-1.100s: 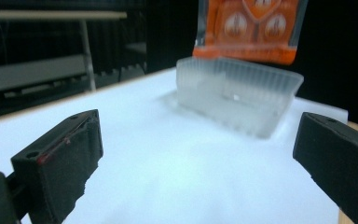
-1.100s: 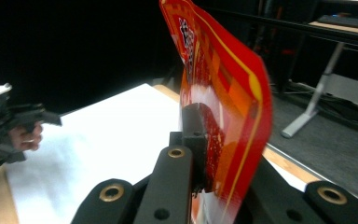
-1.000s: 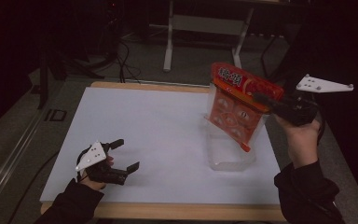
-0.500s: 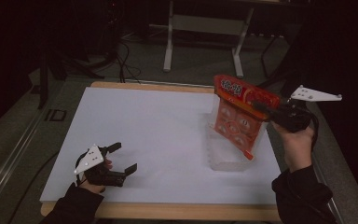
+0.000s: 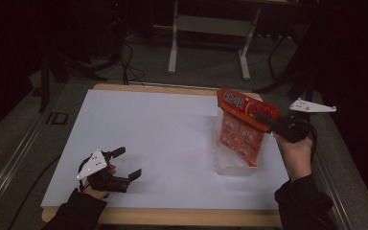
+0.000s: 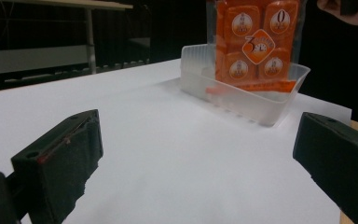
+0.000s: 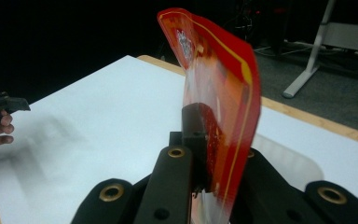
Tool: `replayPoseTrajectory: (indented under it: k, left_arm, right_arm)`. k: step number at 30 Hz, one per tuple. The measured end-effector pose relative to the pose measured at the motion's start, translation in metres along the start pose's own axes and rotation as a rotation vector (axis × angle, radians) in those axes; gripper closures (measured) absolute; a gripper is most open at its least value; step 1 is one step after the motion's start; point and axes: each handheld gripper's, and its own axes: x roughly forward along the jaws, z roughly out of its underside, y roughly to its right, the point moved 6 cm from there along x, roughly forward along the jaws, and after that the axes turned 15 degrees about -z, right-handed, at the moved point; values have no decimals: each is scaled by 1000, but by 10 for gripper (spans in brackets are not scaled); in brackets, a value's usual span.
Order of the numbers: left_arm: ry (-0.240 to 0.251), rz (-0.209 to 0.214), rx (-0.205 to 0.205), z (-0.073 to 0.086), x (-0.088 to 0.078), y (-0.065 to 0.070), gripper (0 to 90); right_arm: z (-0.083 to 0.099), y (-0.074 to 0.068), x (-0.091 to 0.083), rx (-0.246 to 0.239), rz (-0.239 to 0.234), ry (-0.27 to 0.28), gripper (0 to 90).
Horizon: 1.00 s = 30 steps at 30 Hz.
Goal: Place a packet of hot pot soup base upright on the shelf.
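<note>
An orange-red snack packet [image 5: 241, 125] hangs upright with its lower end inside a clear plastic tub [image 5: 238, 163] on the white sheet. My right gripper [image 5: 264, 117] is shut on the packet's upper edge; in the right gripper view the packet [image 7: 219, 107] stands pinched between the two black jaws. The left gripper view has the packet [image 6: 256, 42] standing in the tub [image 6: 242, 88] beyond my open jaws. My left gripper [image 5: 125, 163] rests open on the sheet at the near left, nothing between its fingers.
The white sheet [image 5: 163, 139] covers a wooden table whose edge [image 5: 172, 216] runs along the front. A metal table frame [image 5: 208, 43] stands on the floor behind. Cables [image 5: 129, 57] lie on the floor at the back left.
My right gripper has come down with the packet, whose lower end has sunk into the tub. The left gripper has stayed put.
</note>
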Motion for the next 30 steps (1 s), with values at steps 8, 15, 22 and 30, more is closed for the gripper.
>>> replayPoseTrajectory:
  k: [8,15,22,30]
  left_arm:
    - [-13,7,-11,3,1,0,22]
    - [-22,7,-9,5,2,0,22]
    - [-11,3,-25,3,0,-3,22]
    - [-11,4,-35,4,0,-3,22]
  right_arm:
    - [25,9,0,36,5,7,900]
    - [32,15,-12,13,55,25,900]
    - [30,22,-11,39,114,13,858]
    - [25,21,-15,22,167,25,638]
